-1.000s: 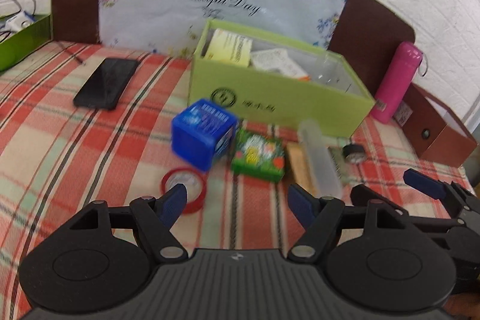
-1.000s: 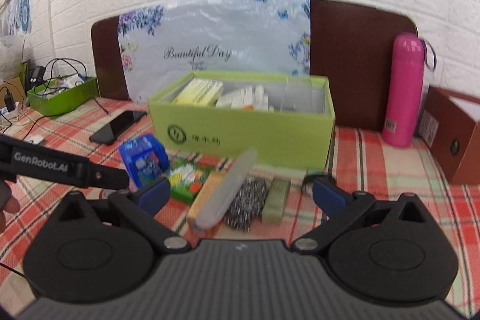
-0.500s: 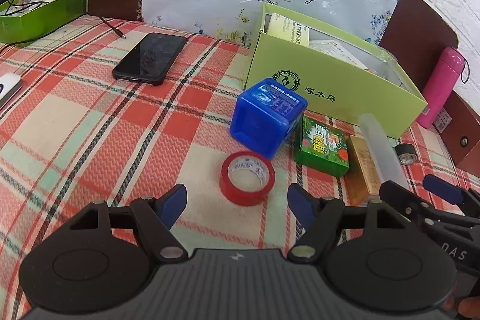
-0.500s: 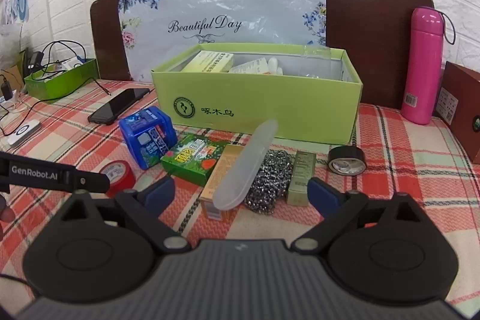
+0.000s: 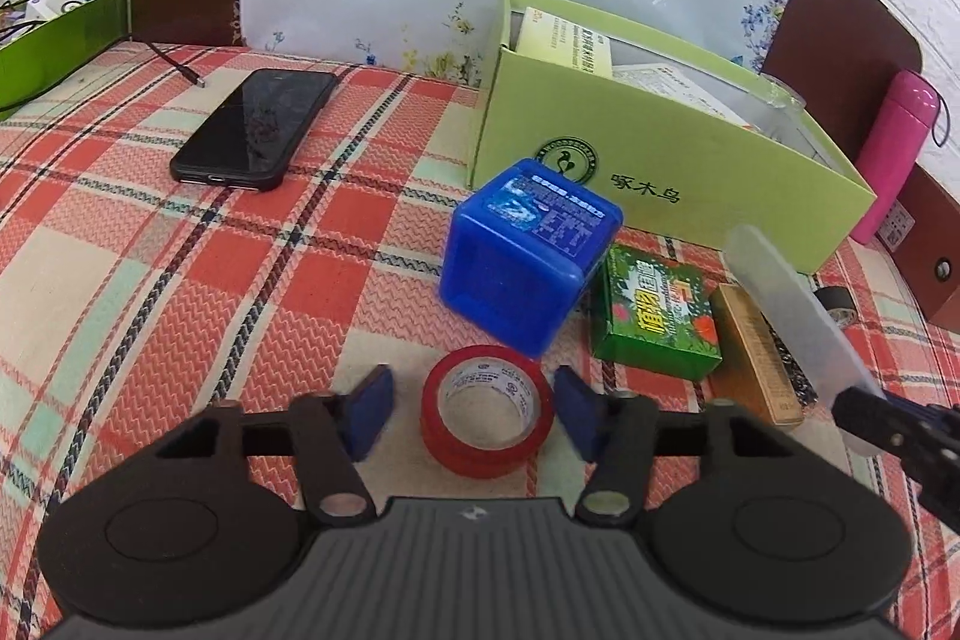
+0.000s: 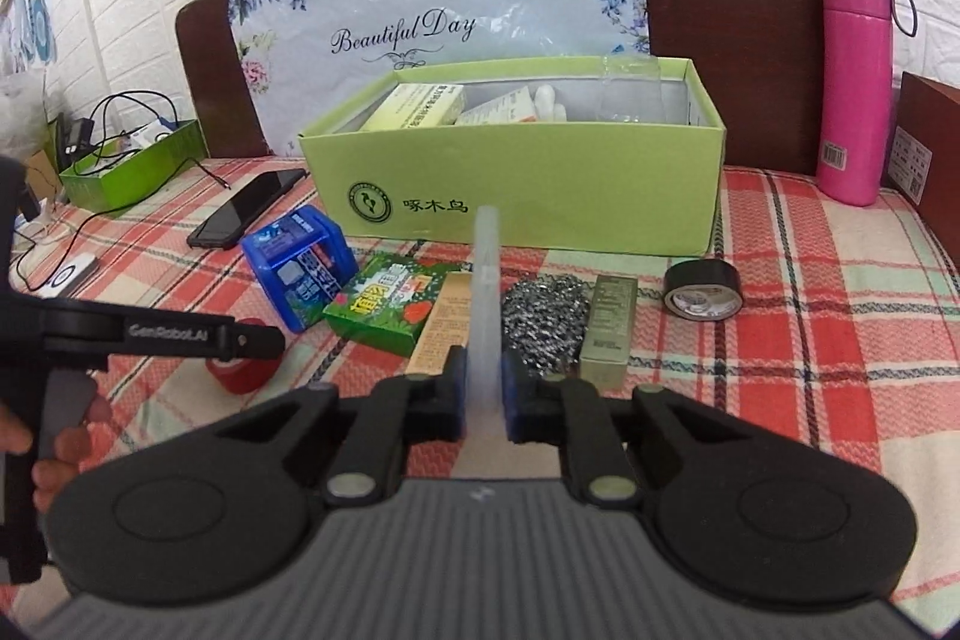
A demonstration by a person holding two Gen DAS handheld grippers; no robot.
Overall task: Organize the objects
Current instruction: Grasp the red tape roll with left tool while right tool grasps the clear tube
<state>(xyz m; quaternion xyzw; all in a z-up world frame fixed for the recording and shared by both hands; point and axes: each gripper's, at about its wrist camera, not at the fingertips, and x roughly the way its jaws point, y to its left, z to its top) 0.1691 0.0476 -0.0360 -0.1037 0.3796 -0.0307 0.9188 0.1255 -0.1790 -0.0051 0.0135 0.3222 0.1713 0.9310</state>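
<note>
The right tool (image 6: 485, 394) is clamped on a translucent case (image 6: 485, 280), both blue pads pressed against its sides; the case stands on edge and points toward 12 o'clock, at the green box (image 6: 540, 202). The left tool (image 5: 474, 409) stands at a middle width, its jaws having just been closing, and brackets the red tape roll (image 5: 486, 418) lying flat on the plaid table (image 5: 180, 280); a narrow gap shows between each pad and the roll, so the pads are not pressing on it. In the left wrist view, a blue cube (image 5: 528, 256) sits just beyond the roll at 12 o'clock, with a green packet (image 5: 657, 322) at its 3 o'clock side and a tan carton (image 5: 759, 352) beside that. A phone (image 5: 255, 127) lies well apart at 10 o'clock. In the right wrist view, a steel scourer (image 6: 543, 307) lies just right of the case, an olive carton (image 6: 609, 331) next to it, and a black tape roll (image 6: 702, 289) at 2 o'clock. A pink bottle (image 6: 855, 82) stands upright right of the box. The box holds cartons.
</note>
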